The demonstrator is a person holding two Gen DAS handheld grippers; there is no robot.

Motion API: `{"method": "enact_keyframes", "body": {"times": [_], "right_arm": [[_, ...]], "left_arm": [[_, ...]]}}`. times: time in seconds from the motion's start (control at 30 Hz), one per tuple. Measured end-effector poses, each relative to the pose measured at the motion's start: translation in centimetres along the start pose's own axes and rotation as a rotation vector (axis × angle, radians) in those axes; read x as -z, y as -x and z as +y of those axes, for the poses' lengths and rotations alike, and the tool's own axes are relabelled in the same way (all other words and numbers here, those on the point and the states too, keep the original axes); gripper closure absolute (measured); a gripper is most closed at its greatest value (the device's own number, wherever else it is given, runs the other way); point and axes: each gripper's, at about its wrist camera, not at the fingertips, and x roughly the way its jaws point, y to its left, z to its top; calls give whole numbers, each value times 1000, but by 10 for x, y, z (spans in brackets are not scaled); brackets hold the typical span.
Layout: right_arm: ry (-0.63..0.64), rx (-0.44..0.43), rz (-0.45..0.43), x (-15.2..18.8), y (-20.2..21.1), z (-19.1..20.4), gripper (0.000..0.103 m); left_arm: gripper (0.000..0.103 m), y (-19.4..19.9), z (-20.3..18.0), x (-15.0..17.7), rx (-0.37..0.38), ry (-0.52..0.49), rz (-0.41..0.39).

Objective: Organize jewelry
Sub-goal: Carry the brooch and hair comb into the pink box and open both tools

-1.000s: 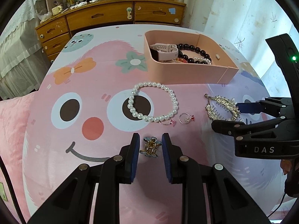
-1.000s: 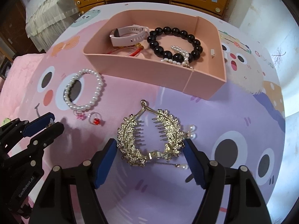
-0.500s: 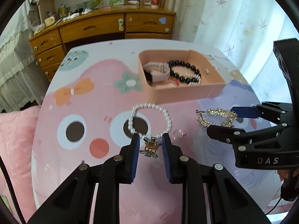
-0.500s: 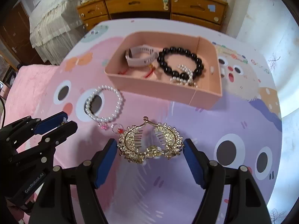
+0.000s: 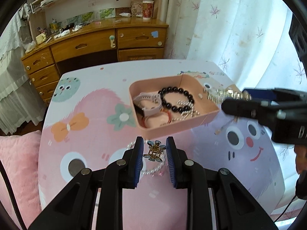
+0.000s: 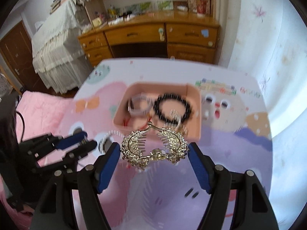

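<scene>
My left gripper [image 5: 154,152] is shut on a small gold and blue hair clip [image 5: 154,151], held in the air in front of the pink tray [image 5: 191,123]. My right gripper [image 6: 154,150] is shut on a large gold rhinestone hair claw [image 6: 154,147], lifted just short of the tray [image 6: 194,132]; in the left wrist view the claw [image 5: 228,94] hangs over the tray's right rim. The tray holds a black bead bracelet [image 5: 177,100], a pale pink watch band [image 5: 148,104] and a small pearl chain [image 5: 187,108]. A white pearl bracelet [image 5: 153,169] lies on the cloth below my left gripper.
The table has a pink and purple cartoon cloth [image 5: 86,134]. A wooden dresser [image 5: 96,46] stands behind it, curtains [image 5: 239,38] to the right, and a pink cushion [image 5: 17,163] at the left edge.
Both grippers have risen and moved forward toward the tray, each carrying its piece. The hair claw has come up off the cloth to the tray's right rim.
</scene>
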Motion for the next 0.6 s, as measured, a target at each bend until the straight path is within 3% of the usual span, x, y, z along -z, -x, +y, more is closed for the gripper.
{"method": "enact_keyframes", "body": {"times": [0.27, 0.6], "right_arm": [[0, 19, -143, -38, 11, -11, 30], [-23, -5, -165, -53, -13, -22, 30]], "left_arm": [[81, -4, -5, -30, 40, 7, -89], [81, -20, 4, -67, 33, 41, -181]]}}
